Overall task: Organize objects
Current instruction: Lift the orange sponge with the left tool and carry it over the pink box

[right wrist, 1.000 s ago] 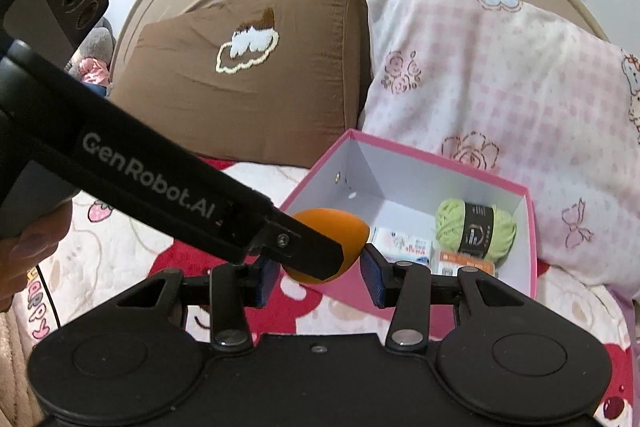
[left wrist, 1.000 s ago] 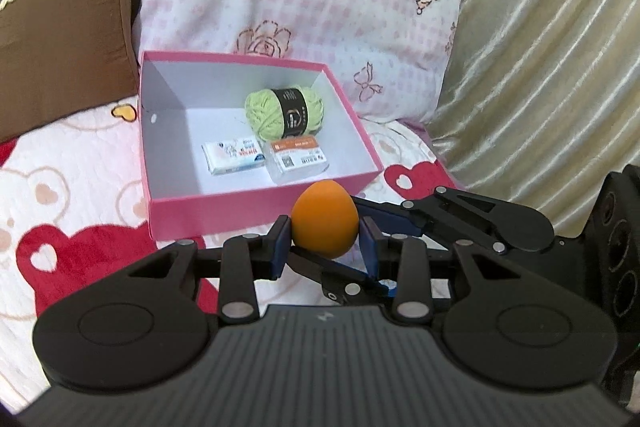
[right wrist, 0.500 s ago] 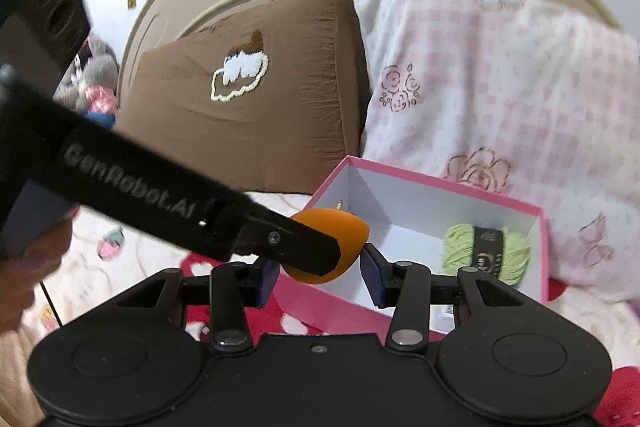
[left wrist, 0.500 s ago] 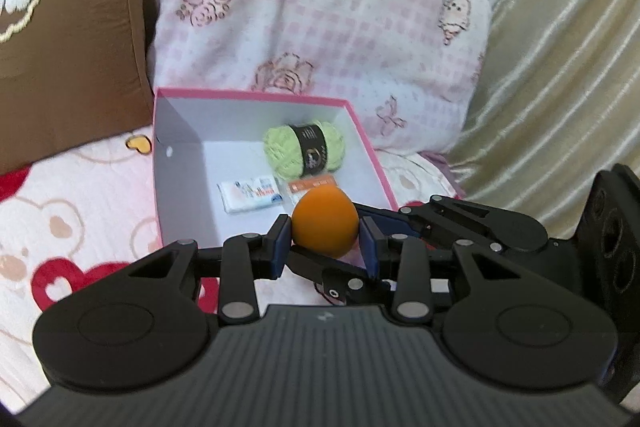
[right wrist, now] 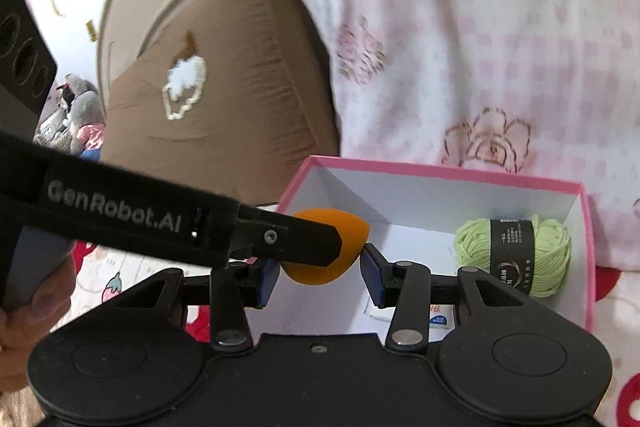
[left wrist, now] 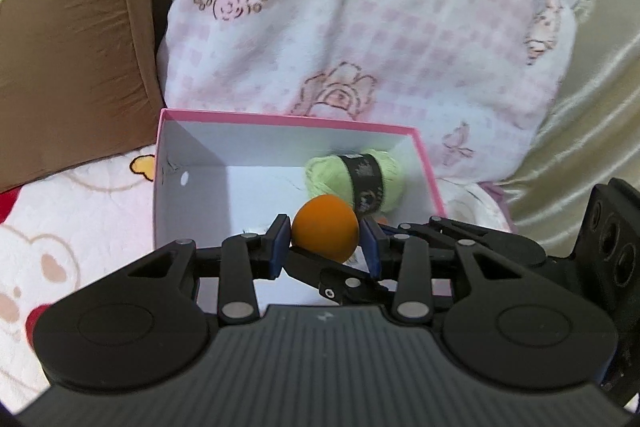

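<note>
An orange egg-shaped sponge [left wrist: 325, 229] is held between the pads of both grippers at once. My left gripper [left wrist: 325, 241] is shut on it, and in the right wrist view its finger crosses in front of the sponge [right wrist: 348, 239]. My right gripper [right wrist: 320, 277] is also closed on the sponge. Both hold it over the near part of the pink box [left wrist: 280, 118], whose inside is white; the box also shows in the right wrist view [right wrist: 440, 171]. A green yarn ball [left wrist: 356, 177] with a black band lies in the box's far right corner [right wrist: 514, 257].
Small white packets [right wrist: 436, 319] lie on the box floor, mostly hidden behind my right gripper. A pink checked pillow [left wrist: 360, 7] and a brown pillow [left wrist: 72, 27] stand right behind the box. A beige curtain [left wrist: 592, 99] hangs at the right. The bedspread [left wrist: 60, 219] has bear prints.
Both grippers have moved forward together with the sponge, from in front of the box's near wall to over its inside. The box and pillows look closer.
</note>
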The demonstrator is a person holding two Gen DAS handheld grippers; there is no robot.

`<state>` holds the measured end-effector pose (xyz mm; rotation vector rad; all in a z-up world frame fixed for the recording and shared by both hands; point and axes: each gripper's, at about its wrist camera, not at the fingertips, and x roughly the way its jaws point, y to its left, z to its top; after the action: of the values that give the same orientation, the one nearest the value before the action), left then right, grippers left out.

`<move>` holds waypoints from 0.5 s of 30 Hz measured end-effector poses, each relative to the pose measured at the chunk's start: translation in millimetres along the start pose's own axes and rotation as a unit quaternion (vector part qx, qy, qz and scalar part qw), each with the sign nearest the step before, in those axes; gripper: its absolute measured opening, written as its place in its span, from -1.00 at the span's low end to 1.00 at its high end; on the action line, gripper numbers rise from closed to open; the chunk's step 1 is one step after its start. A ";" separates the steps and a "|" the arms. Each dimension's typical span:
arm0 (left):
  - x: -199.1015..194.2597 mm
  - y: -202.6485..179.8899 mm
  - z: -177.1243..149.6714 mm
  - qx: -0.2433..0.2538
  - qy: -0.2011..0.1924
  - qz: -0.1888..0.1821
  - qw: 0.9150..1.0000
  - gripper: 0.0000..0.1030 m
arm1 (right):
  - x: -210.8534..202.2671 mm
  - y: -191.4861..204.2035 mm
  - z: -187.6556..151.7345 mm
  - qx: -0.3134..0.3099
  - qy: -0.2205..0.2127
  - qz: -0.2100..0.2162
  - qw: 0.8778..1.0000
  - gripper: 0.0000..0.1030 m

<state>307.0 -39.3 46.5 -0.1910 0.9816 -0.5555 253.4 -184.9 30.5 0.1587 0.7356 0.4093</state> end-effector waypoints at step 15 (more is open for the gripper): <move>108.3 39.7 9.9 -0.095 0.044 -0.021 0.994 -0.30 | 88.4 -67.7 -2.5 0.091 0.089 -0.035 0.991 -0.04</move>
<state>376.0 -63.6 -43.2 -0.3594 1.1188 -0.5120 331.3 -209.7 -45.0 0.2695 0.9511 0.2917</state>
